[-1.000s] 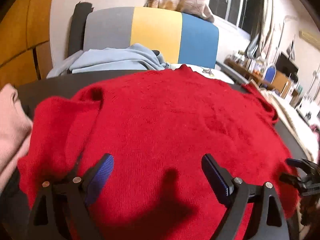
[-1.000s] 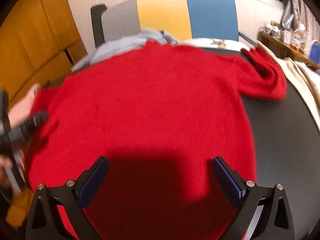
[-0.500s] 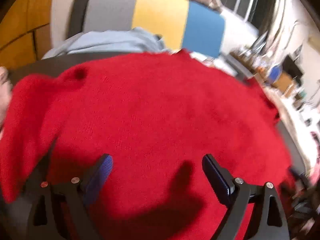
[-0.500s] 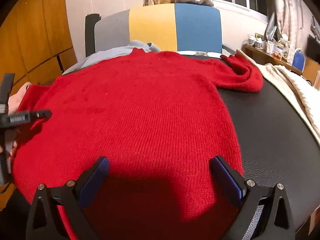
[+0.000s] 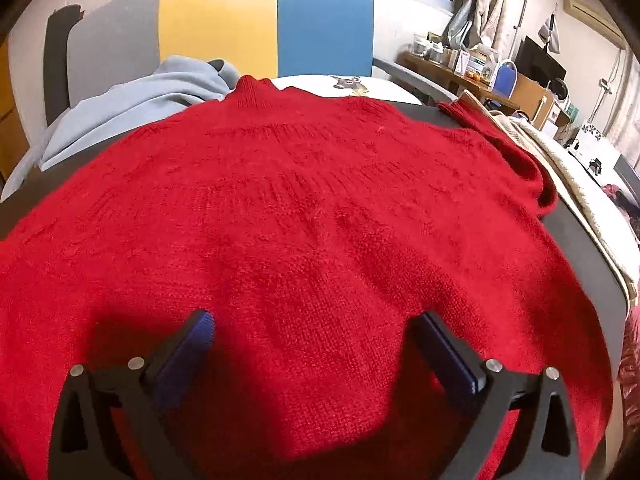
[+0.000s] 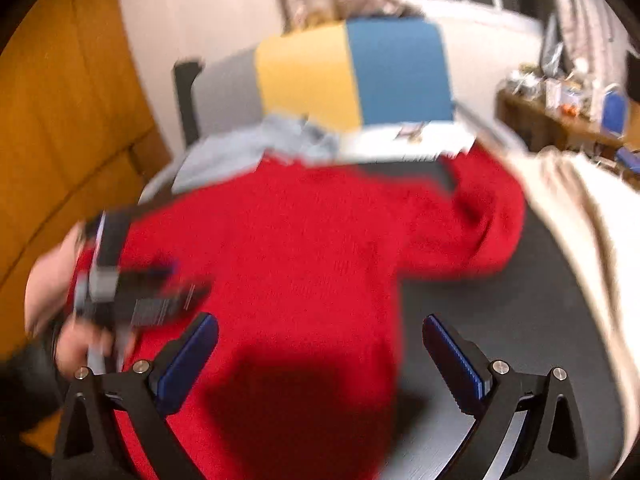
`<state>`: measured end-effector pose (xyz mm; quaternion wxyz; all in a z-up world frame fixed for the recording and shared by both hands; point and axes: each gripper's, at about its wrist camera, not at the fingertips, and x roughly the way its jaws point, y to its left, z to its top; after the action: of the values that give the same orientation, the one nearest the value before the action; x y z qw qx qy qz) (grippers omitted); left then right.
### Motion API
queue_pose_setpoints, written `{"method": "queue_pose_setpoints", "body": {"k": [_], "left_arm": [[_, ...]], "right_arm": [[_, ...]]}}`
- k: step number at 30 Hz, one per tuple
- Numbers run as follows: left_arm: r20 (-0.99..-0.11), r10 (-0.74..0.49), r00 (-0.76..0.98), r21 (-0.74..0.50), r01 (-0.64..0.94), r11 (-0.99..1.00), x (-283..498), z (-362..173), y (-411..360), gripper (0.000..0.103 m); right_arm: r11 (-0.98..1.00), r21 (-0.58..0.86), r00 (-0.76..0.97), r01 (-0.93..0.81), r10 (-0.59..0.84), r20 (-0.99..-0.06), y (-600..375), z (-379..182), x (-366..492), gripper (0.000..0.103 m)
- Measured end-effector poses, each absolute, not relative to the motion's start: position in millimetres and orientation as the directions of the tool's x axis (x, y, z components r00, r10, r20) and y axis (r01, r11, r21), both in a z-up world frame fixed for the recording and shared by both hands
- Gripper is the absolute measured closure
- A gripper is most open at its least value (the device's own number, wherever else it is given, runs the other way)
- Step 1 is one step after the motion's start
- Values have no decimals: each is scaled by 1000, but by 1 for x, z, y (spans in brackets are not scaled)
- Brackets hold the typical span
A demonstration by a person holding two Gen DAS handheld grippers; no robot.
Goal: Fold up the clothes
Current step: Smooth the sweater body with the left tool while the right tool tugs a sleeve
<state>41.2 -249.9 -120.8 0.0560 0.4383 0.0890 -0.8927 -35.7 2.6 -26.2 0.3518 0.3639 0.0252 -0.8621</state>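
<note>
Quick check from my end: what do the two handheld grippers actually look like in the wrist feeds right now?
Both look alike. The left gripper and right gripper have matte black angular frames with triangular cut-outs and silver round bolt heads. Each finger carries a long blue ridged pad on its inner face. In the blurred right wrist view, the left gripper's black body bears a white printed label. No cables are visible.

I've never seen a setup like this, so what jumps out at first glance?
A bright red knit sweater spread flat over the dark table fills both views. Both the left gripper and right gripper hover open above it. Behind stands a grey, yellow and blue chair back.
</note>
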Motion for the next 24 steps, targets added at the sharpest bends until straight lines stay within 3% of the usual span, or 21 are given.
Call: {"method": "queue_pose_setpoints", "body": {"k": [10, 19, 22, 24], "left_arm": [[-781, 28, -624, -166, 164, -972, 43, -121, -254, 0], [-770, 64, -635, -207, 154, -966, 45, -121, -258, 0], [-766, 70, -639, -215, 153, -964, 46, -121, -258, 0], [-764, 73, -641, -221, 154, -963, 47, -121, -259, 0]], "right_arm": [[-902, 239, -492, 360, -401, -773, -43, -42, -271, 0], [-951, -85, -565, 296, -102, -819, -81, -70, -334, 0], [-962, -108, -491, 250, -30, -871, -75, -92, -347, 12], [-973, -36, -478, 227, -79, -875, -63, -101, -347, 20]]}}
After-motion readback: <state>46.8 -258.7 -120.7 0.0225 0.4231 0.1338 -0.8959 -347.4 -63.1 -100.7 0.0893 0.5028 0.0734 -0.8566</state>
